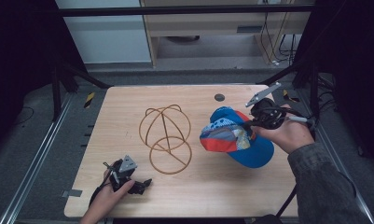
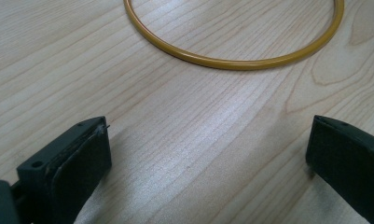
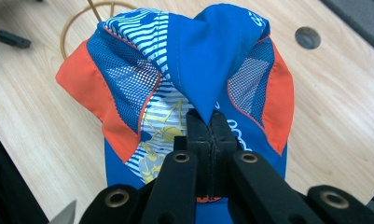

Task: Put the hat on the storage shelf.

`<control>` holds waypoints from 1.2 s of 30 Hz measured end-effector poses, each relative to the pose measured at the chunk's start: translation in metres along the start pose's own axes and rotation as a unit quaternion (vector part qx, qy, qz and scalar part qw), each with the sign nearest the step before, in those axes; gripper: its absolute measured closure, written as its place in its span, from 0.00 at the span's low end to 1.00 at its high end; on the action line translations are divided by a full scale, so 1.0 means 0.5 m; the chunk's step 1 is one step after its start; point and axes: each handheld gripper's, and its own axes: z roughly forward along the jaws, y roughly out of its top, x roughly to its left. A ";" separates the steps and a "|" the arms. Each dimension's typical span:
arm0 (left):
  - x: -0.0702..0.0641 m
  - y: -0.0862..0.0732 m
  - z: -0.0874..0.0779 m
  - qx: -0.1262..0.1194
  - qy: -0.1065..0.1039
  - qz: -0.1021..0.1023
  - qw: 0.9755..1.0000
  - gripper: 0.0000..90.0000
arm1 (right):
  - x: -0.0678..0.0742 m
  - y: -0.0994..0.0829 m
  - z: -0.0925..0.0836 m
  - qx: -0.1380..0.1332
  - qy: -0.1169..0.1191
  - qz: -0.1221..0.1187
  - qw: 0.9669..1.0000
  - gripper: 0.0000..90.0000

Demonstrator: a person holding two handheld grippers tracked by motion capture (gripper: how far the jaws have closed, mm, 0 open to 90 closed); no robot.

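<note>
The room is dark, with a pale cabinet at the back, and a light wooden surface (image 1: 128, 107) sits in the middle of it. A stand made of thin golden wire, the wire stand (image 1: 165, 138), is on the middle of the surface. It has a round ring at the bottom and curved hoops that rise up like a head shape.

The right tool (image 1: 249, 123) is near the right edge of the surface. Its jaws are pressed tight together on a pinch of cloth at the top of a blue, orange and white cap (image 1: 237, 136). The cap hangs from that pinch, and its brim points toward the person's side.

The left tool (image 1: 142, 184) rests low near the front left corner of the surface. Its jaws are spread wide with nothing between them, and they point toward the bottom ring of the wire stand.

The wire stand lies to the left of the cap, quite near it, with a small gap between them. The right tool is the one holding the cap, so it seems the cap would need to go left and over the hoops. The left tool is near the ring and could hold it steady.
</note>
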 end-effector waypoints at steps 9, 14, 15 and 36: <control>0.000 0.000 0.000 0.001 0.000 0.000 1.000 0.00 | 0.016 0.032 -0.046 -0.017 -0.009 -0.019 1.000 1.00; 0.000 0.000 0.000 0.001 0.000 0.000 1.000 0.00 | 0.021 0.041 -0.067 -0.025 -0.010 -0.025 0.999 1.00; 0.000 0.000 0.000 0.001 0.000 0.000 1.000 0.00 | 0.025 0.045 -0.077 -0.028 -0.010 -0.028 0.999 1.00; 0.000 0.000 0.000 0.001 0.001 0.000 1.000 0.00 | 0.032 0.097 -0.145 -0.048 -0.025 -0.047 0.997 1.00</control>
